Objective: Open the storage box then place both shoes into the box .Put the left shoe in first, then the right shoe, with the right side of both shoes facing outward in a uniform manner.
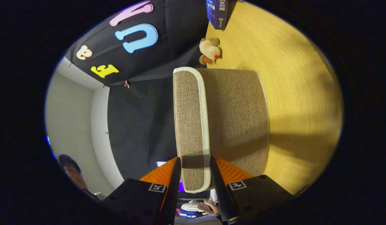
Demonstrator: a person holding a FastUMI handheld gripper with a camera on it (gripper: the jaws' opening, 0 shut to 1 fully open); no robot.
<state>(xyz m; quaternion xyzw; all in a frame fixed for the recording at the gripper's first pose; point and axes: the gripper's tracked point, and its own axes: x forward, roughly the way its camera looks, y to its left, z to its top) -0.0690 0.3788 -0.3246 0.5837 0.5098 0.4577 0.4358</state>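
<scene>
The storage box [239,118] is a beige woven fabric box standing on the wooden table [302,93]. The view is rolled on its side, so the tabletop runs up the right. The box's lid [191,125], woven with a pale trim, lies edge-on along the box's top. My gripper [196,162] straddles the near end of this lid. One finger lies against each face of the lid, and both press on it. The box's inside is hidden.
A small plush toy [210,51] sits on the table beyond the box, and a dark blue carton [217,12] stands further back. Past the table's edge are a person [71,172] and someone's hand [208,206] by a desk.
</scene>
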